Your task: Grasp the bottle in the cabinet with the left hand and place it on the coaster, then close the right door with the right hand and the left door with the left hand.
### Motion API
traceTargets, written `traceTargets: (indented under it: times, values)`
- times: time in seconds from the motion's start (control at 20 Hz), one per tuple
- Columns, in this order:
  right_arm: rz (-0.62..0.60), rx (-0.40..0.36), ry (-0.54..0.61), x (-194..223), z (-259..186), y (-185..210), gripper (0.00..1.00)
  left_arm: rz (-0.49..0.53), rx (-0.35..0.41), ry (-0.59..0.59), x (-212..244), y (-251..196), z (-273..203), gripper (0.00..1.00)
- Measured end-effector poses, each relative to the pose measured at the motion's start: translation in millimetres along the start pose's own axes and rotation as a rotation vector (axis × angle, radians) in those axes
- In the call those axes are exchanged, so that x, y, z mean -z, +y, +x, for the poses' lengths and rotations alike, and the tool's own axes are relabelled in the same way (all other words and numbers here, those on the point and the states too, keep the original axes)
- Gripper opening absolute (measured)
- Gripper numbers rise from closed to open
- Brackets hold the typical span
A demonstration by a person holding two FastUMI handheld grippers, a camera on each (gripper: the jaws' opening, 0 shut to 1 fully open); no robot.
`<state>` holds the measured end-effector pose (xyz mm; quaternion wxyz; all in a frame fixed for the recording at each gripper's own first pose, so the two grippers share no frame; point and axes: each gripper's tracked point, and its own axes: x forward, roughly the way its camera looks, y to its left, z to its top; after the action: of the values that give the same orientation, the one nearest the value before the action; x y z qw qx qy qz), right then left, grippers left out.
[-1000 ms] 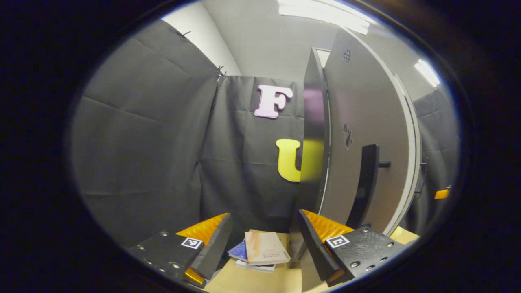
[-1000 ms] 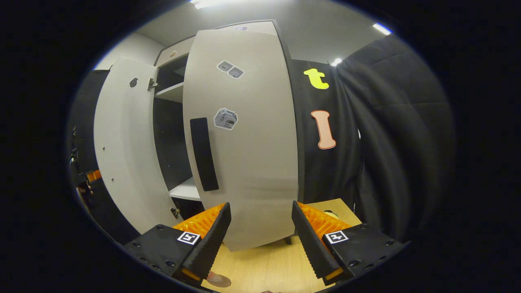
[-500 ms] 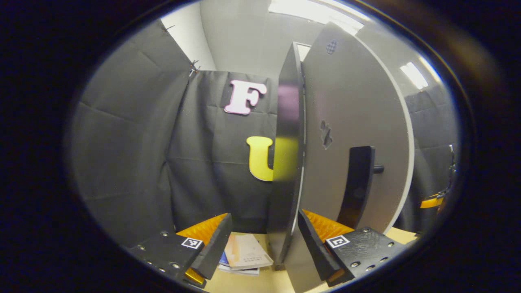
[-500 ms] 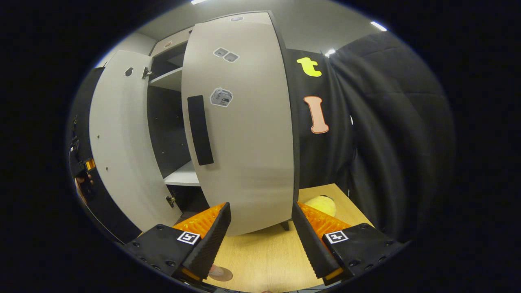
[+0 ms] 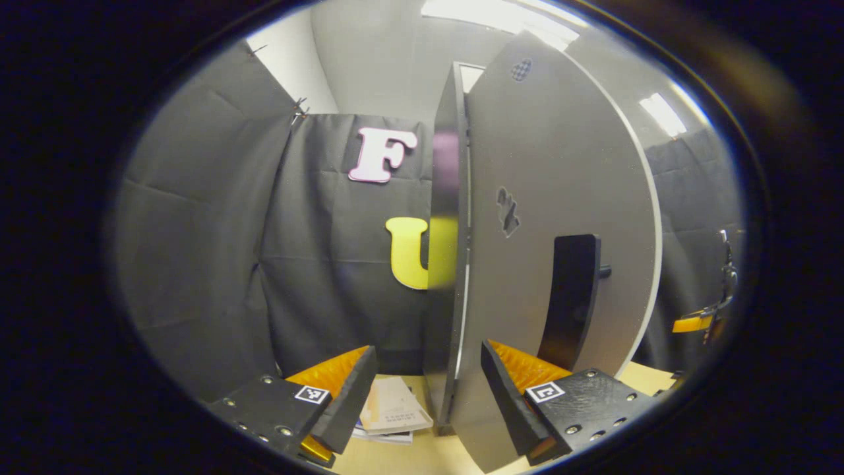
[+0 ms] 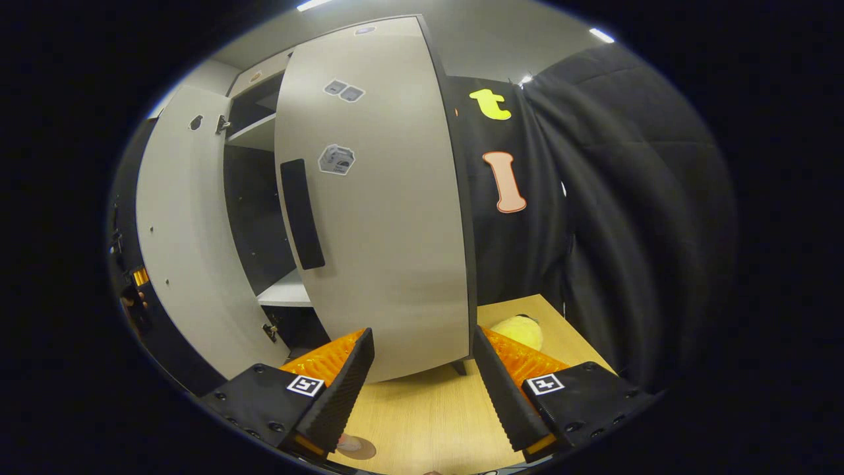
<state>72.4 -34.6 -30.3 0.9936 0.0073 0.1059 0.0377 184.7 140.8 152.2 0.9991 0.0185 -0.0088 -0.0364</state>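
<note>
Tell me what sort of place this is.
Most likely a recording booth set up as a household corner: black cloth walls hang around a pale cabinet with both doors ajar, standing on a wooden table beside books.

A stack of books (image 5: 390, 415) lies on the light wooden table (image 6: 422, 422), the top cover tan. A yellow soft object (image 6: 521, 330) rests near the table's far edge, against the black cloth wall (image 6: 626, 218). Ceiling light strips (image 5: 501, 10) are lit.
</note>
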Motion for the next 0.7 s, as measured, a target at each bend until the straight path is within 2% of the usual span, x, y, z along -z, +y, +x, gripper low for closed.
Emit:
traceTargets:
  times: [0.1,0.25,0.3,0.35,0.4,0.5,0.55,0.6,0.65,0.7]
  values:
    - [0.002,-0.002,0.01,1.6,3.1,-9.5,0.92,0.048,-0.002,-0.004,-2.7,-18.2,0.1,0.92]
    - [0.023,0.007,0.014,2.3,2.8,-27.8,0.92,0.036,-0.041,0.003,-1.0,-35.0,4.2,0.92]
    - [0.032,0.012,0.014,3.6,2.5,-33.9,0.92,0.031,-0.061,0.002,0.7,-37.9,2.1,0.99]
    - [0.04,0.02,0.018,4.2,2.1,-41.2,0.96,0.044,-0.083,0.0,-0.7,-40.7,1.3,0.99]
    - [0.049,0.026,0.021,5.9,2.1,-48.3,0.92,0.06,-0.102,-0.001,-2.5,-43.8,-0.1,0.92]
    - [0.068,0.032,0.022,6.8,2.4,-59.7,0.96,0.061,-0.124,0.002,-0.3,-54.0,-0.4,0.92]
    - [0.078,0.032,0.023,6.1,3.1,-62.8,0.96,0.047,-0.127,0.005,0.8,-60.3,2.0,0.99]
    - [0.084,0.03,0.024,6.5,3.8,-65.1,0.96,0.033,-0.127,0.007,3.5,-67.9,3.8,0.99]
    - [0.085,0.029,0.023,5.7,3.8,-67.8,0.96,0.026,-0.126,0.014,4.3,-76.6,6.9,0.92]
    - [0.083,0.028,0.018,4.0,4.2,-70.4,0.96,0.028,-0.12,0.021,6.5,-84.4,10.8,0.93]
